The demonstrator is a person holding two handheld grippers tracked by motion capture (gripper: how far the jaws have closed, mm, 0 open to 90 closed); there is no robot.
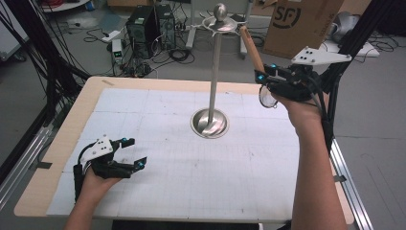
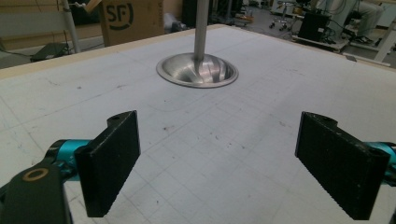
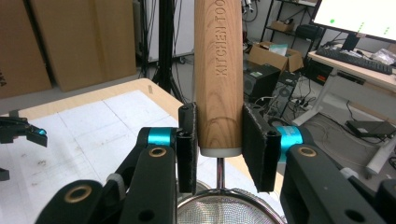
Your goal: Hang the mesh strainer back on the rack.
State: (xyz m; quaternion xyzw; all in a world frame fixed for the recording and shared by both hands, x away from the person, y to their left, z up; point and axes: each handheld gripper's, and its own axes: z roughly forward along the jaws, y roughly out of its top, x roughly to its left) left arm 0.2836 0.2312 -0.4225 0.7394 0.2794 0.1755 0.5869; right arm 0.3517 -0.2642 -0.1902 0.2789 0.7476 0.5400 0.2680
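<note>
Pale wood on the strainer handle point(image 3: 218, 79), stamped lettering along it, silver mesh below. Black jaws with turquoise joints on both grippers. White gridded mat point(image 1: 158, 143), light wooden table point(image 1: 72, 120) edges. Shiny steel stand point(image 1: 209, 122) mid-table.

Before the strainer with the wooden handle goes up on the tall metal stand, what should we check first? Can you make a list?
1. Right gripper shut on the wooden handle: ok.
2. Strainer lifted off the table: ok.
3. Handle top near the stand's hooks: ok.
4. Handle has a hanging hole: cannot tell.
5. Left gripper open, low, away from the stand: ok.
6. Stand base flat on table: ok.
</note>
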